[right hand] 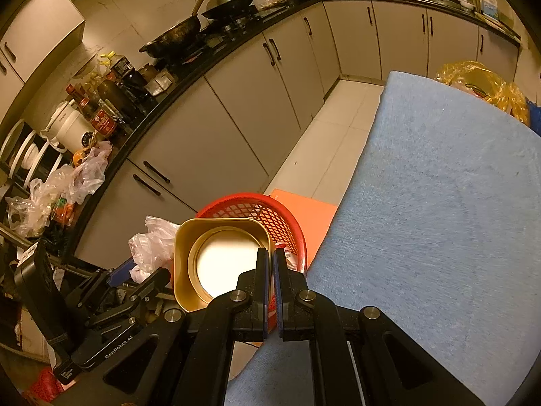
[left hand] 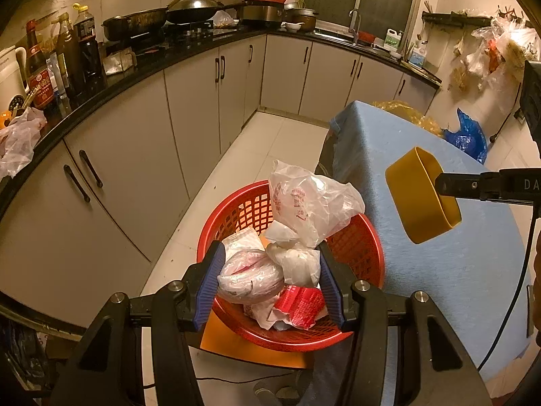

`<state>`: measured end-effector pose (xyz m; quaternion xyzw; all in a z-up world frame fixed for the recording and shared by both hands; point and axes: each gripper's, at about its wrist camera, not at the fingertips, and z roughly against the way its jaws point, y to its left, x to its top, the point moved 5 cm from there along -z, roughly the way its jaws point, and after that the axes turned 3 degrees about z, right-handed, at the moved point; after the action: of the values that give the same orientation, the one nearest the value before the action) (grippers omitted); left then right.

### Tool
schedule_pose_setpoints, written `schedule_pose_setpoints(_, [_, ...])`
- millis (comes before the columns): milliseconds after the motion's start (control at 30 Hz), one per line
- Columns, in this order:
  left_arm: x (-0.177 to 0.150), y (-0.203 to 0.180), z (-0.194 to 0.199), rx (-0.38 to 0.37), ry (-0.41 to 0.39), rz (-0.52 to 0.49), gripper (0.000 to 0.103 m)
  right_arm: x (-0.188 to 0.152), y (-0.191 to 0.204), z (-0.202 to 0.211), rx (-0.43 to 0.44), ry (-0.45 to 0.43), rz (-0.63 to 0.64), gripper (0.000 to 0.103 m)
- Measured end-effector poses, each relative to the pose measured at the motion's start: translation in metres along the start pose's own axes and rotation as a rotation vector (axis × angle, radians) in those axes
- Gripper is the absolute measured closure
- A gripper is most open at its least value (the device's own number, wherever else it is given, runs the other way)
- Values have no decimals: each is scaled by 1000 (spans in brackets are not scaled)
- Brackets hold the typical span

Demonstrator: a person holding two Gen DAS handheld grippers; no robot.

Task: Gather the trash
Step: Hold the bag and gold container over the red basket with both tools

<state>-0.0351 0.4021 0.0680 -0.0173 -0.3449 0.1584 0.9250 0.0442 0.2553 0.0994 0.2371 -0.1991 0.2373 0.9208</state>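
A red plastic basket (left hand: pixel 358 247) sits on an orange stool beside the blue-covered table; it holds plastic bags and a red wrapper (left hand: pixel 297 304). My left gripper (left hand: pixel 268 264) is shut on a bundle of white and pink plastic bags (left hand: pixel 270 270) above the basket. My right gripper (right hand: pixel 271 257) is shut on the rim of a yellow square container (right hand: pixel 219 260), held over the table edge next to the basket (right hand: pixel 270 213). The container also shows in the left wrist view (left hand: pixel 419 196), with the right gripper (left hand: pixel 439 186) pinching its wall.
A blue cloth table (right hand: pixel 439 220) fills the right side. A yellow bag (right hand: pixel 480 84) and a blue bag (left hand: pixel 466 138) lie at its far end. Cabinets and a cluttered black counter (left hand: pixel 169 57) run along the left and back. White floor tiles (left hand: pixel 257 149) lie between.
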Motion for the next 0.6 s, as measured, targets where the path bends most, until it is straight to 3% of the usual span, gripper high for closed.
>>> schedule_pose_setpoints(600, [-10,5,-23,-19,43,-4,50,1,-10,-31,-41,44,-8,100])
